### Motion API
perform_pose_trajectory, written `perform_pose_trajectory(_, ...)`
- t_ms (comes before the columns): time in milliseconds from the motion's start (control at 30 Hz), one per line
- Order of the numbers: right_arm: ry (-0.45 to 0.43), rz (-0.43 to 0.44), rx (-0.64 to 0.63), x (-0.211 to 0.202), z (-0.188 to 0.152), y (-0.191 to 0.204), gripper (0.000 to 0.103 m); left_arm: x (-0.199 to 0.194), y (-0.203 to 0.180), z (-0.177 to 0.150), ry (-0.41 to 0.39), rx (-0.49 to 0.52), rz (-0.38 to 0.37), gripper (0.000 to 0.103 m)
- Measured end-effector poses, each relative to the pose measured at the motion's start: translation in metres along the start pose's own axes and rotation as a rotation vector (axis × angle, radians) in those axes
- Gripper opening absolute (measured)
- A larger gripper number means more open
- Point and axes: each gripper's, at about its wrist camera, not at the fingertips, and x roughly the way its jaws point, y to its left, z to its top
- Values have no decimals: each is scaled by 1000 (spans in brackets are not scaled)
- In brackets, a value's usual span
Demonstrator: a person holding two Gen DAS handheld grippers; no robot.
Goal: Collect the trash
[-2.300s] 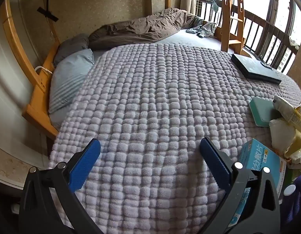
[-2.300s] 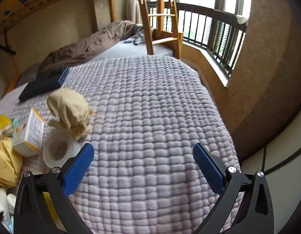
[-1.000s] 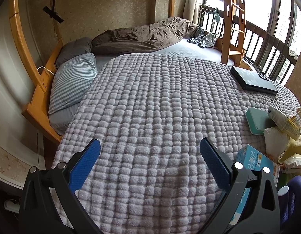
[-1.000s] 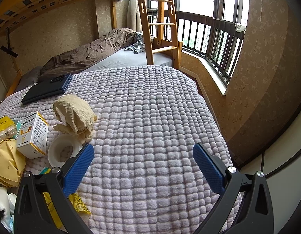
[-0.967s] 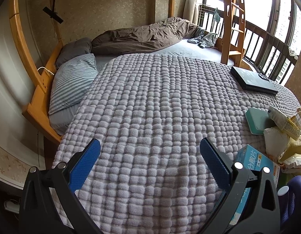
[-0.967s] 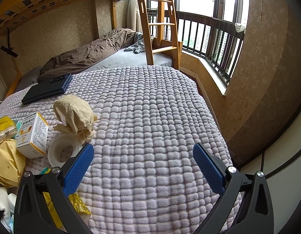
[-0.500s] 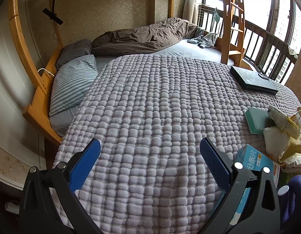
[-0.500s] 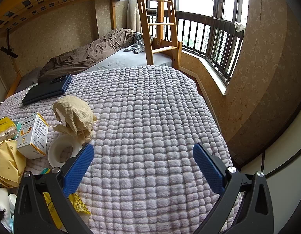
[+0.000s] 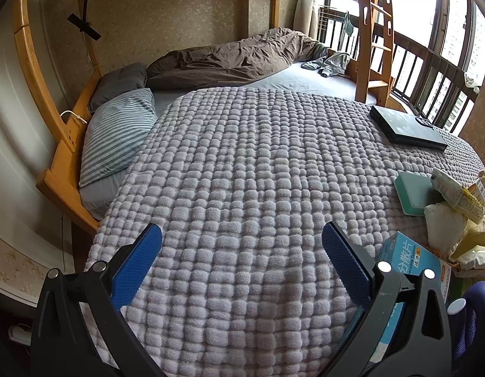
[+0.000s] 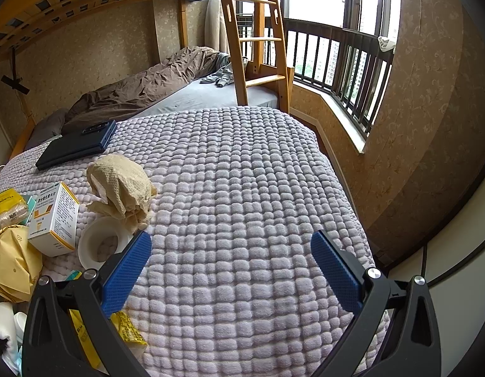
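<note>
Trash lies in a pile on a lavender quilted blanket. In the right wrist view it is at the left: a crumpled tan paper towel, a white-and-orange medicine box, a white tape roll, a yellow paper bag and a yellow wrapper. In the left wrist view a blue medicine box, a teal case and crumpled wrappers lie at the right. My left gripper and right gripper are both open and empty above the blanket.
A dark laptop lies on the blanket farther back, also in the right wrist view. A striped pillow, a brown duvet, the wooden bunk ladder and a barred window surround the bed.
Both grippers have pulled back and risen a little, so more of the bed and trash shows. Both stay open. Nothing on the blanket has moved.
</note>
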Motion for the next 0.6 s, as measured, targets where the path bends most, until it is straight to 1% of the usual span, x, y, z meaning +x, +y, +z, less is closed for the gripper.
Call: perform_pose_trajectory(600, -3, 1, 1, -3, 2, -2, 99, 1, -2, 0, -4, 8, 2, 102)
